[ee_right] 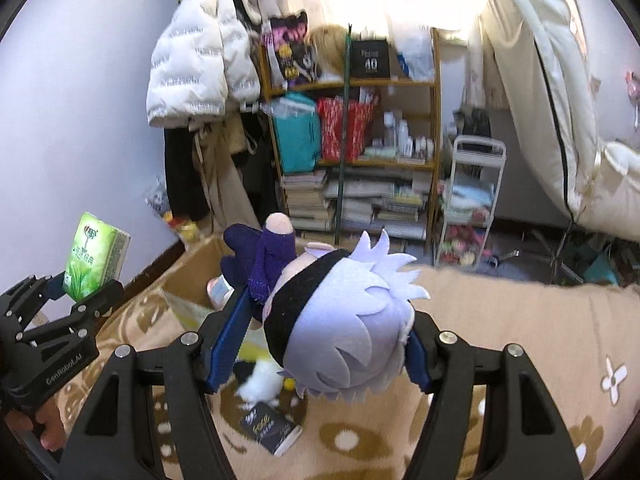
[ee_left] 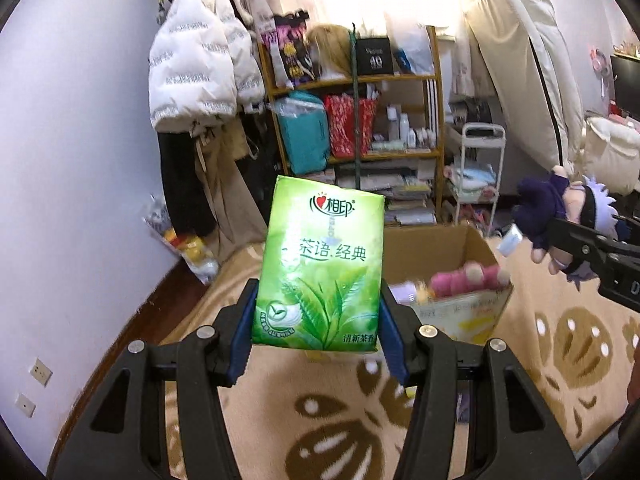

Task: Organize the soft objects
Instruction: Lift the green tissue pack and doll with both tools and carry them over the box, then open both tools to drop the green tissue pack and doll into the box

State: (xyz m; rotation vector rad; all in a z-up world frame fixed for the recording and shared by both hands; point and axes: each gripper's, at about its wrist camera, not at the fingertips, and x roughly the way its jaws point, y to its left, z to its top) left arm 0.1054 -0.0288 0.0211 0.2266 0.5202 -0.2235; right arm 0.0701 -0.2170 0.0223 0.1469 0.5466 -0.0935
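Left wrist view: a green tissue pack [ee_left: 320, 264] is clamped in the left tool [ee_left: 318, 330], the plush doll [ee_right: 340, 316] in the right tool [ee_right: 320, 344]; released short of the far cardboard box [ee_left: 472, 248], either could be dropped onto the blanket [ee_left: 560, 344].

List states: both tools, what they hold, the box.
left tool: shut on green tissue pack
green tissue pack: held upright, off the blanket
right tool: shut on plush doll
plush doll: held by its head, in the air
cardboard box: open, pink plush inside

Lavender wall [ee_left: 80, 160], cluttered wooden shelf [ee_left: 396, 80], patterned carpet [ee_left: 320, 420]
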